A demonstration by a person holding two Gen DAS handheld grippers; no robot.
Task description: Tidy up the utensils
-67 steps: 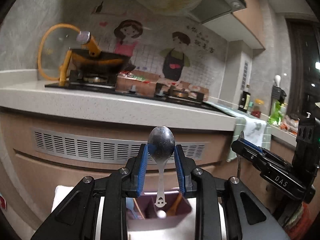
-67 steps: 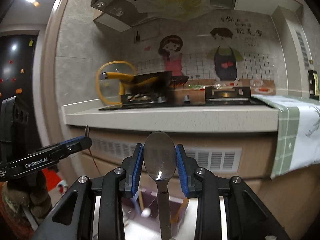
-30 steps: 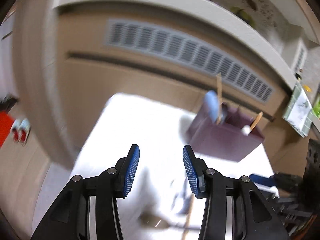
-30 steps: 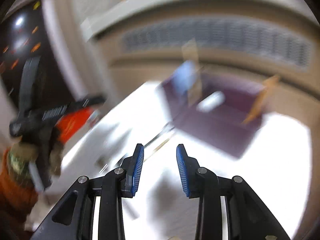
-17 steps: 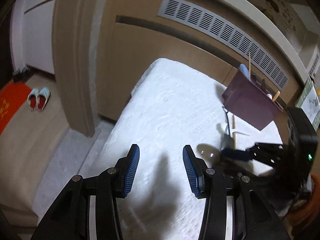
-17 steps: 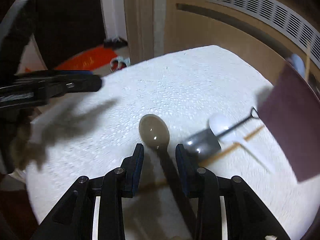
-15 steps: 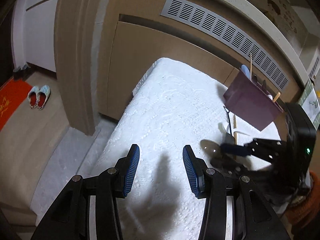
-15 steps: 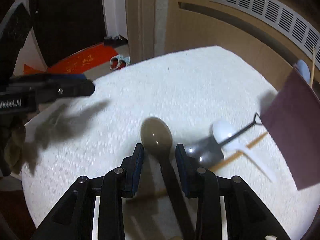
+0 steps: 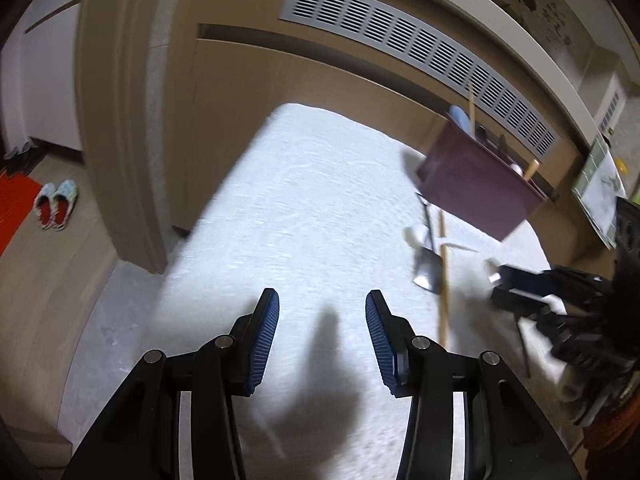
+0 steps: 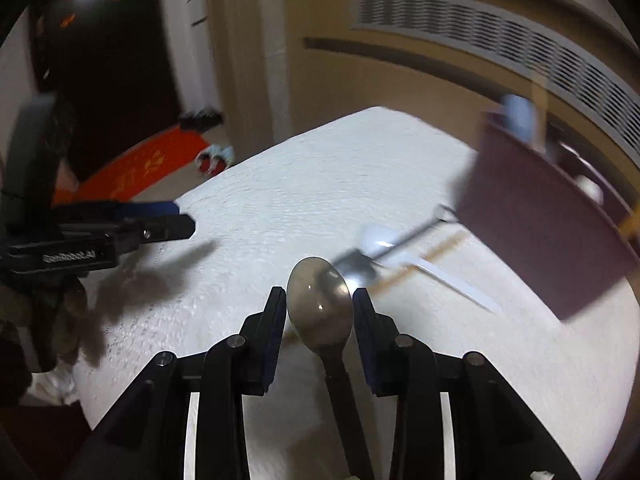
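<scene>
Left wrist view. The left claw (image 9: 322, 332) hangs above the white textured surface (image 9: 300, 208) with its blue-padded fingers spread and nothing between them; its shadow falls on the cloth just ahead. At right a maroon utensil box (image 9: 476, 184) stands on the surface, holding upright a light-blue utensil (image 9: 460, 118), a thin wooden stick (image 9: 471, 108) and a wooden-handled piece (image 9: 531, 169). Just in front of the box lie three loose utensils, overlapping: a dark metal scoop (image 9: 429, 268) with its blade toward the camera and its thin handle running back to the box, a wooden chopstick (image 9: 443, 276) lying nearly parallel to it, and a white plastic spoon (image 9: 420, 236) crossing beneath both. The right claw (image 9: 520, 284) enters from the right edge, blurred. No writing is legible here.

Right wrist view. The right claw (image 10: 320, 312) is pinching a metal spoon (image 10: 320, 304) by the sides of its bowl; the bowl points forward, away from the camera, and the long axis runs straight back between the fingers, the dark handle passing below. The left claw (image 10: 160, 224) reaches in from the left; its side bears white lettering, mirrored and blurred, not legible. Beyond the spoon lie the scoop (image 10: 360, 266), the white plastic spoon (image 10: 380, 240) and the chopstick (image 10: 424, 260), all slanting toward the utensil box (image 10: 548, 232).
</scene>
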